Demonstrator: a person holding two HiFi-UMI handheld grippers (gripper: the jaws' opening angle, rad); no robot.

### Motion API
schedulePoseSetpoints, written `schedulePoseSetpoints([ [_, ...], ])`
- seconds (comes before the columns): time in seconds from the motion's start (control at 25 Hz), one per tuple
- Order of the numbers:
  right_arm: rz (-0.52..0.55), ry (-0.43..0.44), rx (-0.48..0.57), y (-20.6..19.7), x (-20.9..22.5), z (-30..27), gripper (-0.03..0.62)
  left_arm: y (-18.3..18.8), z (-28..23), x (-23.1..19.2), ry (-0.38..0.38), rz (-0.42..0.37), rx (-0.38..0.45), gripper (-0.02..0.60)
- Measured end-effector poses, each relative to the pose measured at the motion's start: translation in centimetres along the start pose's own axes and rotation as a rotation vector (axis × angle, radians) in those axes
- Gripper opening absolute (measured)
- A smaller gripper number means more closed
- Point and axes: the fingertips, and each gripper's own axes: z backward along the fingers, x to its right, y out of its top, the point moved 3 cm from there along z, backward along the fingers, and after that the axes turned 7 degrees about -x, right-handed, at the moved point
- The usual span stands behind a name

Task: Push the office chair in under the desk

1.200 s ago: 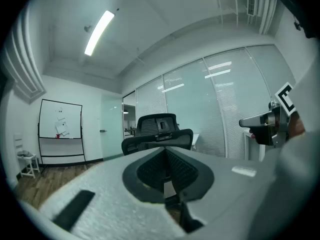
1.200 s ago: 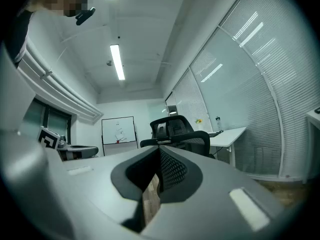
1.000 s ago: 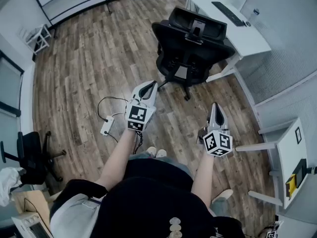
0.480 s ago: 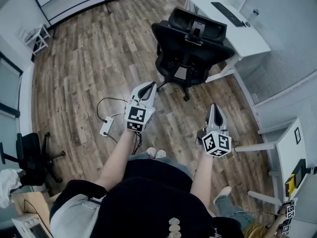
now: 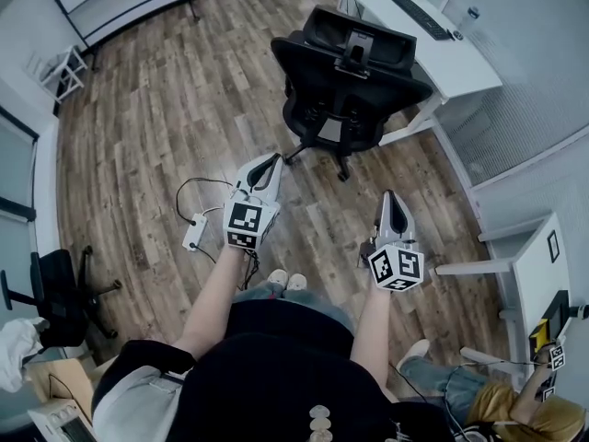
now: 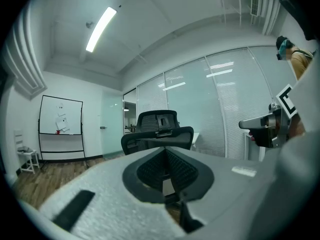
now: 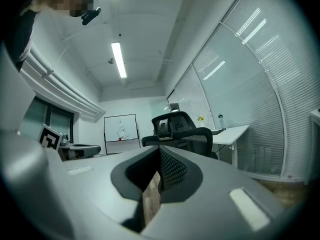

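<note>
Both my claws are closed with nothing between the jaws: the left gripper point(image 5: 271, 160) sits left of centre in the head view, the right gripper point(image 5: 390, 197) a little lower and to the right. Neither touches anything.

The office chair point(image 5: 348, 74) stands in the upper middle of the frame, ahead of both claws and well apart from them, with its backrest and headrest turned toward me (both gripper views look straight at that back). The desk point(image 5: 457, 64) runs along the upper right, from the top edge down toward the right. The chair stands beside its near edge, its seat not yet under the top.

So the push has to go up and to the right, from the chair's back toward the desk. I judge my left claw the nearer one, its tips just short of the chair's base. The right lies more in line with the desk side, so both could meet the backrest together.
</note>
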Motion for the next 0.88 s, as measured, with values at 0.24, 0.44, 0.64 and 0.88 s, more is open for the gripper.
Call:
schedulePoseSetpoints([
  [0.24, -0.022, 0.036, 0.011, 0.0, 1.1, -0.6, 0.026, -0.1, -0.9, 0.6, -0.015, 0.024, 0.006, 0.026],
  [0.44, -0.039, 0.046, 0.033, 0.5, 2.3, -0.8, 0.100, 0.3, -1.7, 1.6, -0.050, 0.024, 0.020, 0.095],
  [0.64, -0.055, 0.052, 0.051, 1.1, 3.7, -1.1, 0.169, 1.0, -2.6, 2.6, -0.072, 0.013, 0.024, 0.162],
  [0.88, -0.050, 0.080, 0.052, 1.2, 4.6, -1.5, 0.186, 1.2, -3.0, 3.3, -0.059, 0.029, 0.042, 0.199],
])
